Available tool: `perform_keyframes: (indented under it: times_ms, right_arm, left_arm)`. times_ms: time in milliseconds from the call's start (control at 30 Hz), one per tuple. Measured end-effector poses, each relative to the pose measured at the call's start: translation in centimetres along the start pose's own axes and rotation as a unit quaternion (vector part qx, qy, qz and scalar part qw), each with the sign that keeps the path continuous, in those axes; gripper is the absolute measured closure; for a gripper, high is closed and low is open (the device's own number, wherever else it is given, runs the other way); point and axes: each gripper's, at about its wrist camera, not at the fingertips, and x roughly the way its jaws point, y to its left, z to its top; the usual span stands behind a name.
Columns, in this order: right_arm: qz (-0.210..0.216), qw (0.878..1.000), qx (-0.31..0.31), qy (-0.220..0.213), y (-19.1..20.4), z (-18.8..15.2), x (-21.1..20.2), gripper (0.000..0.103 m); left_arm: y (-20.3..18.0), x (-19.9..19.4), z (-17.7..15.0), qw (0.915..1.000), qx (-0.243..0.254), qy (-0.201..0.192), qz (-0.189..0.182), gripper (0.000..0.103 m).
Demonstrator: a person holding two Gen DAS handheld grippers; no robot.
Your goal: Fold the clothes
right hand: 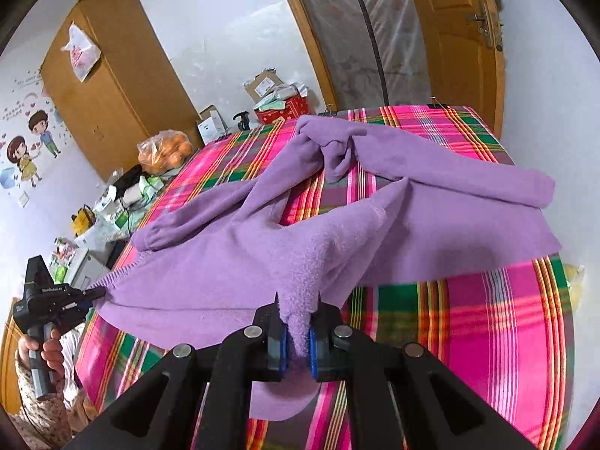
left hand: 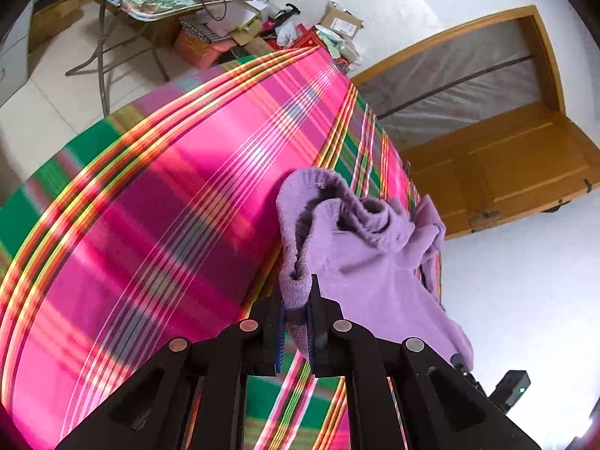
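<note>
On the left, the left gripper (right hand: 98, 293) is clenched on the ribbed hem corner of the purple fleece top (right hand: 240, 247), and the pinch there looks thin, only an edge of knit between the fingers; a sideways tug could, I judge, slip that corner free and drop the garment's left side onto the plaid-covered surface (right hand: 506, 330). Toward the middle, the top hangs partly lifted and partly draped over the surface, with one sleeve (right hand: 195, 217) trailing left and the far part bunched in a twist, so any fold laid now risks trapping those wrinkles. Further right, the right gripper (right hand: 298, 333) grasps a thick wad of fleece between its blue pads, and a bunched hold like this may pull the cloth unevenly. On the far right the other sleeve (right hand: 487, 183) lies across the body and could catch underneath.
</note>
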Motion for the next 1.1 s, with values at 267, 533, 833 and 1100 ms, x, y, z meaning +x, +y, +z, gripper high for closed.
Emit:
perform_keyframes:
  times_ms: [267, 533, 833, 1100]
  right_arm:
    - [-0.008, 1.0, 0.019, 0.022, -0.7, -3.4, -0.8, 0.095]
    - [-0.055, 0.997, -0.005, 0.06, -0.3, -4.6, 0.4, 0.09]
    - [-0.082, 0.99, -0.11, -0.014, 3.9, -0.6, -2.3, 0.068]
    - [0.0, 0.988, -0.156, 0.019, 10.7, 2.0, 4.6, 0.067]
  left_arm:
    - [1.7, -1.9, -3.2, 0.9998, 0.0, 0.016, -0.008, 0.094]
    - [3.0, -0.6, -4.4, 0.9981, 0.013, 0.056, 0.02, 0.093]
    - [3.3, -2.0, -2.8, 0.9969, 0.049, 0.03, 0.054, 0.089]
    - [0.5, -0.8, -0.1, 0.9974, 0.068, 0.025, -0.001, 0.087]
